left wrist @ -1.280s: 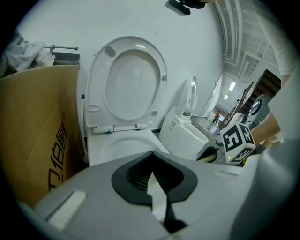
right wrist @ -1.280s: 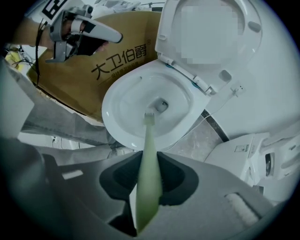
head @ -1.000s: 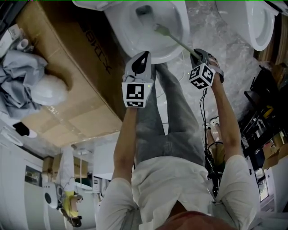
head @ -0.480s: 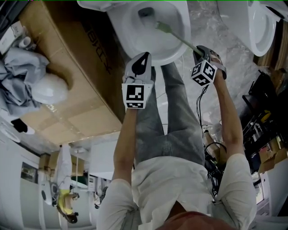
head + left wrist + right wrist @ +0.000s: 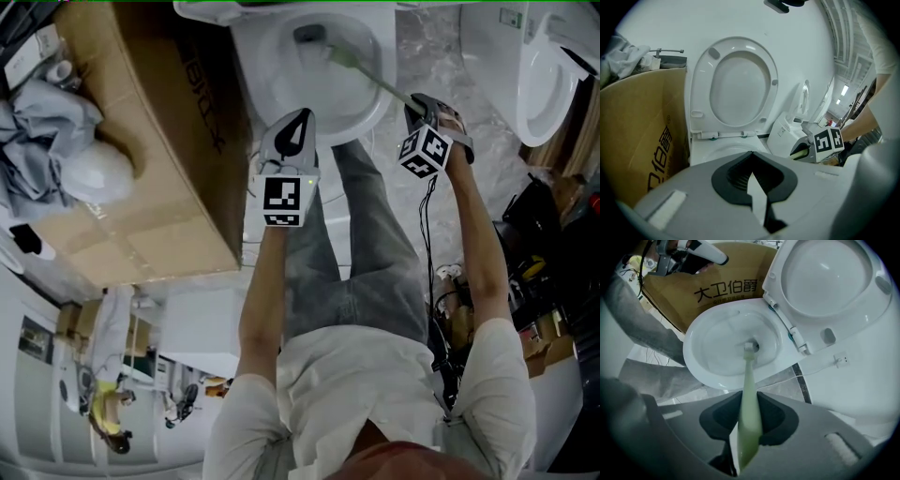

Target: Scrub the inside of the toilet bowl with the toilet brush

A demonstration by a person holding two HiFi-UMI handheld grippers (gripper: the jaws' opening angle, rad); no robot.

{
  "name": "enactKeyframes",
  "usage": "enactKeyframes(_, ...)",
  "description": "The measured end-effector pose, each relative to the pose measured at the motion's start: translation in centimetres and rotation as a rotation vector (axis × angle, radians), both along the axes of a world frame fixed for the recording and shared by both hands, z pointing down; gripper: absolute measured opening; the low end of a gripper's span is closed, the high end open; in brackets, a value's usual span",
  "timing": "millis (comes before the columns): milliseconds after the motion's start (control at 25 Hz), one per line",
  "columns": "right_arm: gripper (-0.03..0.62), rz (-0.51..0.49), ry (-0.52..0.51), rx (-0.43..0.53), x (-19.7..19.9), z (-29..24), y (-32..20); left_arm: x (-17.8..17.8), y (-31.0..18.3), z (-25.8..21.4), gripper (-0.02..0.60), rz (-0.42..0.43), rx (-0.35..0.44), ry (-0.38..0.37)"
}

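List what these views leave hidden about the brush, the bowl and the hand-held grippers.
- Head view: toilet bowl rear is cut off by the top edge.
- Left gripper view: bowl interior is hidden behind the left hand-held gripper.
- Right gripper view: toilet brush bristles are too small to judge contact.

A marbled floor (image 5: 424, 54) carries the toilet (image 5: 272, 105), a cardboard box (image 5: 169, 141) beside it.
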State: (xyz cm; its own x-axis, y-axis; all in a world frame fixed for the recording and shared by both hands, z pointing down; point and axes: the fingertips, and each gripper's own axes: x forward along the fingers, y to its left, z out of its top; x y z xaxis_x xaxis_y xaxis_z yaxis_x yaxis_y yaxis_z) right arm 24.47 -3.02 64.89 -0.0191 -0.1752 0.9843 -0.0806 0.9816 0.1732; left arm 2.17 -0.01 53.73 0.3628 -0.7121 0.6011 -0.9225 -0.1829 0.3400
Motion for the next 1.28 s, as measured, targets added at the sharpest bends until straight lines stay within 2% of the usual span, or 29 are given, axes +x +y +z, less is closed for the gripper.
enactKeyframes(400,0.091,-0.104,0.002,0.026,0.3,0.2,-4.7,0.9,-2.3,-0.2,0.017,-0.07,-0.006,-0.008)
enactKeyframes(1000,0.092,-0.246,0.005,0.079,-1.8,-0.1,-8.9,0.3,-3.9,0.1,0.017,-0.101,-0.026,-0.005)
enactKeyframes(1120,0.092,-0.213,-0.007,0.064,-2.4,-0.2,-9.3,0.0,-4.1,0.1,0.017,-0.109,-0.024,-0.002)
enactKeyframes(1280,0.094,-0.068,-0.04,-0.012,-3.4,-0.5,-9.4,-0.3,-4.1,0.1,0.017,-0.116,-0.024,0.002)
